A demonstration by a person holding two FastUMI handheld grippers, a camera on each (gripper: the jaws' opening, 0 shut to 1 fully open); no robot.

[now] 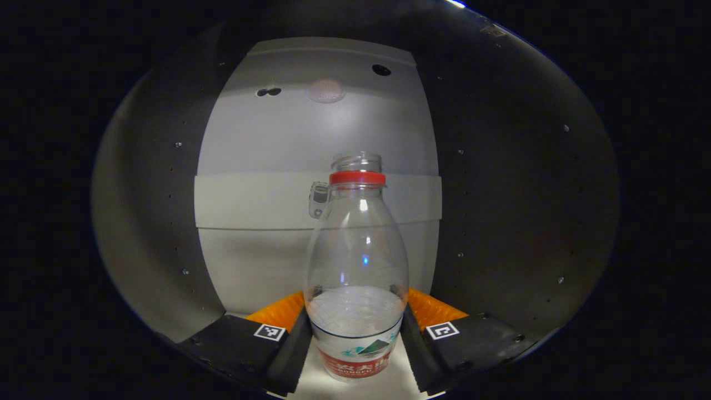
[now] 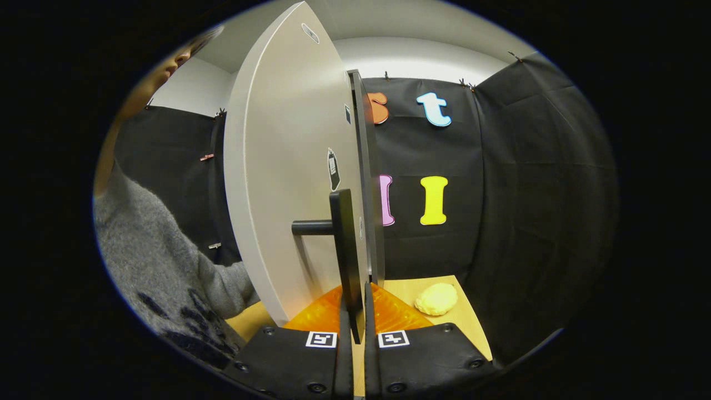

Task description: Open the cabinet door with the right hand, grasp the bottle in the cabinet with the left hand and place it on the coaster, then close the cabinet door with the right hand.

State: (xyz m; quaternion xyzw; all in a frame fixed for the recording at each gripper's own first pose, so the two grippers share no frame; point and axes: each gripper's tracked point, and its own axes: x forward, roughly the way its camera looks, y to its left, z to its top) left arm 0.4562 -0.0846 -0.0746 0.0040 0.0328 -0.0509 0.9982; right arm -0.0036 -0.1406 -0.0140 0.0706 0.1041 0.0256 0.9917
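Note:
A clear plastic bottle (image 1: 356, 261) with a red neck ring and a red label stands upright on the pale floor of the cabinet (image 1: 278, 200) in the left gripper view. My left gripper (image 1: 355, 339) reaches inside the cabinet, and its two fingers lie against the bottle's lower sides. In the right gripper view the grey cabinet door (image 2: 283, 183) stands swung open, seen nearly edge-on. My right gripper (image 2: 358, 328) is shut on the door's black bar handle (image 2: 344, 244), gripping its lower end.
Dark cabinet side walls (image 1: 489, 222) flank the bottle closely. A person's grey sleeve (image 2: 166, 266) is left of the door. On the wooden table (image 2: 405, 289) beyond the door lies a pale yellow lumpy thing (image 2: 436, 298).

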